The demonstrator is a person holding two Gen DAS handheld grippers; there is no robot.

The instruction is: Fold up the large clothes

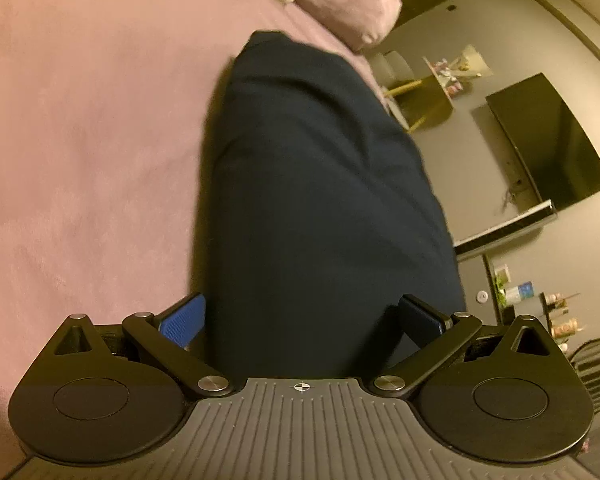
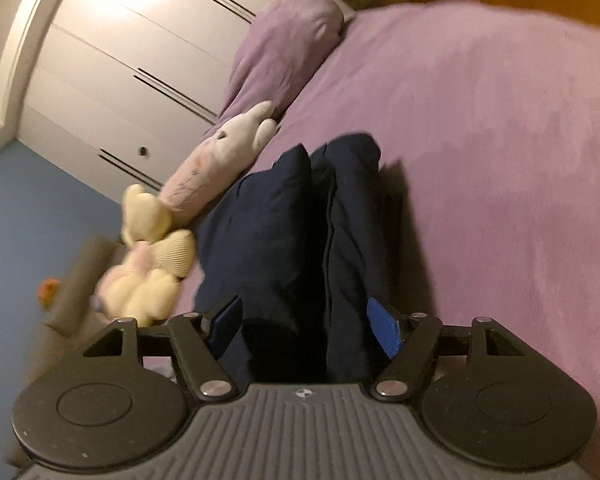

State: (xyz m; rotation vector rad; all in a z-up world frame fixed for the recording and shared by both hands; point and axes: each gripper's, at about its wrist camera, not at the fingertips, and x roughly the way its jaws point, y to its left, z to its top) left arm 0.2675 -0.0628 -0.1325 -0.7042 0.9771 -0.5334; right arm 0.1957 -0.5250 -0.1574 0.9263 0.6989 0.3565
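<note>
A big purple bed [image 2: 500, 140] holds the dark blue clothes [image 2: 300, 232], folded long. They look soft and floppy, so grab the edges. The left gripper [image 1: 300, 316] and right gripper [image 2: 306, 320] stand apart around the cloth.

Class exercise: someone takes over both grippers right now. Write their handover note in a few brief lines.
Left gripper: fingers open, dark navy garment between them, not pinched.
Right gripper: fingers open, also straddling the garment.
The garment lies folded into a long narrow strip on the purple bedspread, plush toys beside it.
Done: lengthwise folds.
Left, probably: fold the strip across, then smooth it.
</note>
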